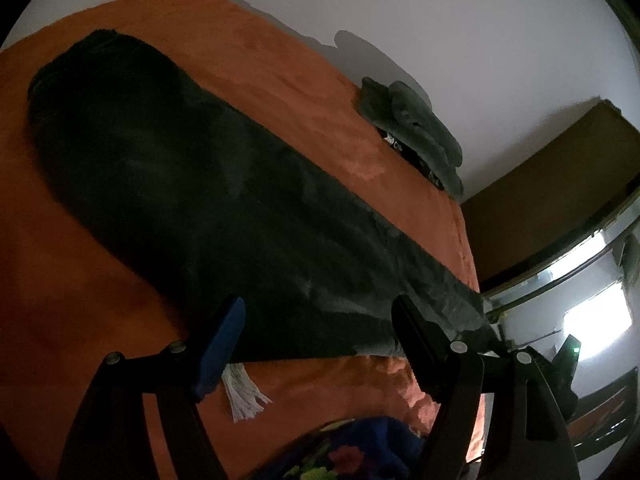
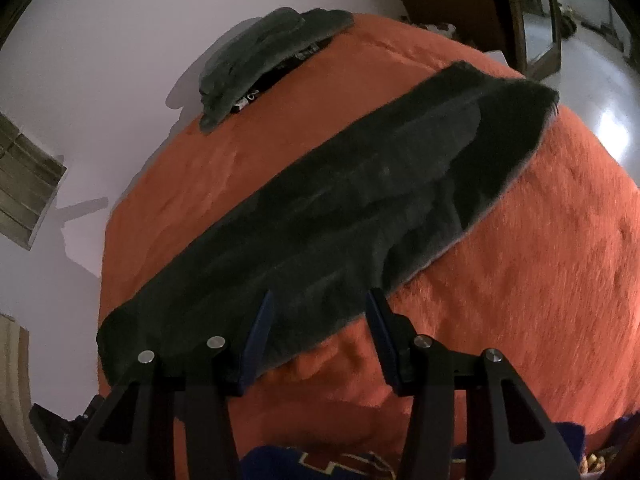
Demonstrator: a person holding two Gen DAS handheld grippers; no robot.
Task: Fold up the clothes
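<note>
A long dark garment (image 1: 192, 184), folded lengthwise like trousers, lies flat on an orange fleece blanket (image 1: 288, 88) covering a bed. In the left wrist view my left gripper (image 1: 319, 302) hovers open over the garment's near end, nothing between its fingers. A white fringed bit (image 1: 242, 396) sticks out from under that end. In the right wrist view the same garment (image 2: 360, 200) runs diagonally over the blanket (image 2: 520, 280). My right gripper (image 2: 320, 294) stands partly open just above the garment's near long edge, and its pads do not press on the cloth.
A pile of folded grey clothes (image 1: 412, 128) (image 2: 264, 56) sits at the bed's far side against the white wall. A colourful patterned cloth (image 1: 352, 452) (image 2: 320, 464) lies at the near edge. Brown wooden furniture (image 1: 552, 184) stands past the bed's end.
</note>
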